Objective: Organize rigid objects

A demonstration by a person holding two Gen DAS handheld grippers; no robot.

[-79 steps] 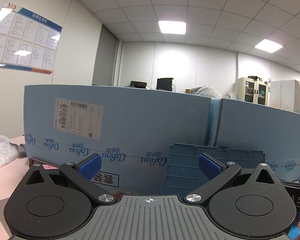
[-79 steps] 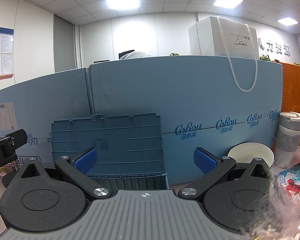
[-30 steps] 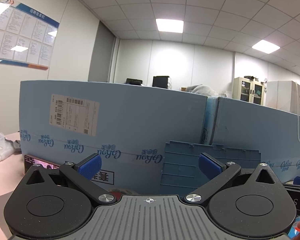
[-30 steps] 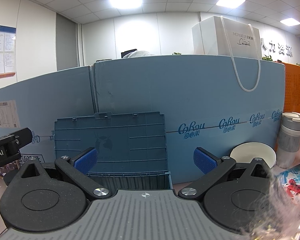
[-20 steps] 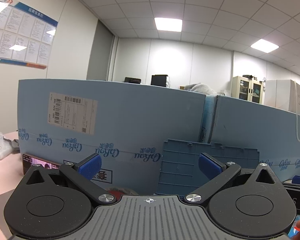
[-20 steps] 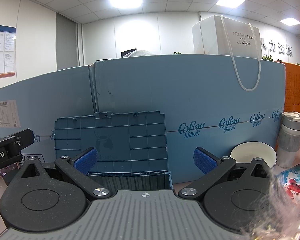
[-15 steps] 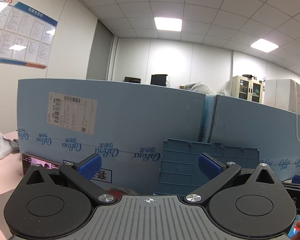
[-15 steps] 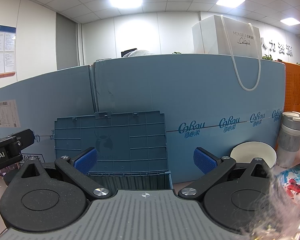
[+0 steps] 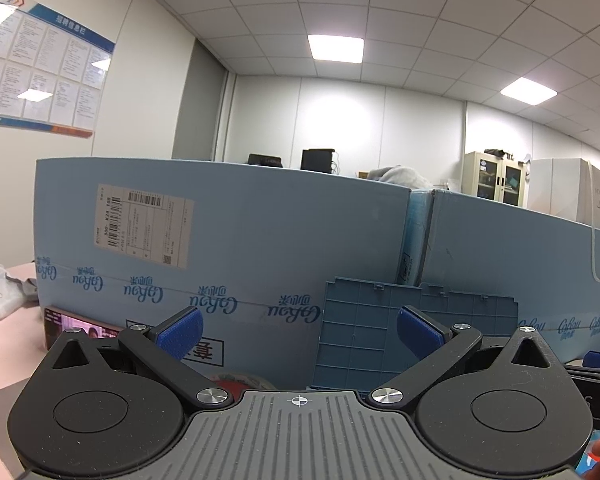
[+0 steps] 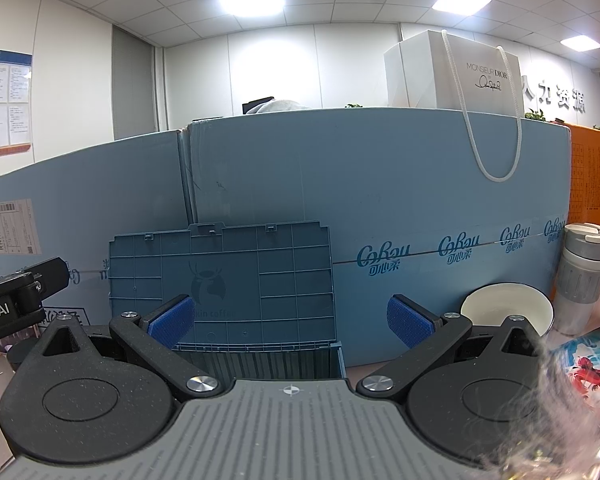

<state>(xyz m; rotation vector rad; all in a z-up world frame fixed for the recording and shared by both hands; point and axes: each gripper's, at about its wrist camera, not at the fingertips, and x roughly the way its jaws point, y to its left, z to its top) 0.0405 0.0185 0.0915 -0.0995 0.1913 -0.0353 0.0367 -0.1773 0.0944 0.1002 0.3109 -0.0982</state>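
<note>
Both hand-held grippers, left and right, gape wide and empty before a blue storage box's raised lid.

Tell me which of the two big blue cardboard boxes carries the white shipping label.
The left-hand blue cardboard box, seen from the left wrist camera: a white barcode label sits on its front. The right-hand blue cardboard box shows only printed logos.

Ahead of both my tongs a wall of blue cartons blocks the way. The blue crate, its lid propped upright against them, is open from above. A white bowl and tumbler crowd the right.
</note>
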